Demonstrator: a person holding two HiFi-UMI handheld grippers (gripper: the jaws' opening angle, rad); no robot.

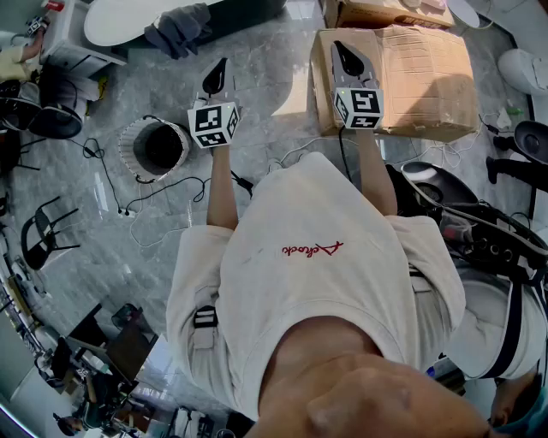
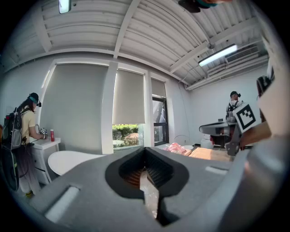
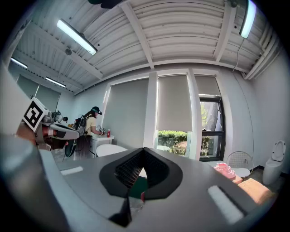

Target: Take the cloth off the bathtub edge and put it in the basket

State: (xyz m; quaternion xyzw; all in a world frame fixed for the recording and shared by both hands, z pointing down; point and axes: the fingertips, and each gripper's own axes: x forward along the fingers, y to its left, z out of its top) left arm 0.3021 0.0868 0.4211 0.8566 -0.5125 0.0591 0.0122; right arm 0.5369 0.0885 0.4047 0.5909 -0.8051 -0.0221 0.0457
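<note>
Left claw (image 1: 221, 67) and right claw (image 1: 340, 46) closed, empty; cloth (image 1: 177, 28) on bathtub (image 1: 120, 21) edge

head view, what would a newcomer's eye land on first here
First, the two grippers with marker cubes, held out side by side in front of the person: the left gripper over the grey floor, the right gripper over a cardboard box, both shut and empty. Then the dark cloth draped on the white bathtub edge at top left, with the round wire basket standing below it, left of the left gripper.
</note>
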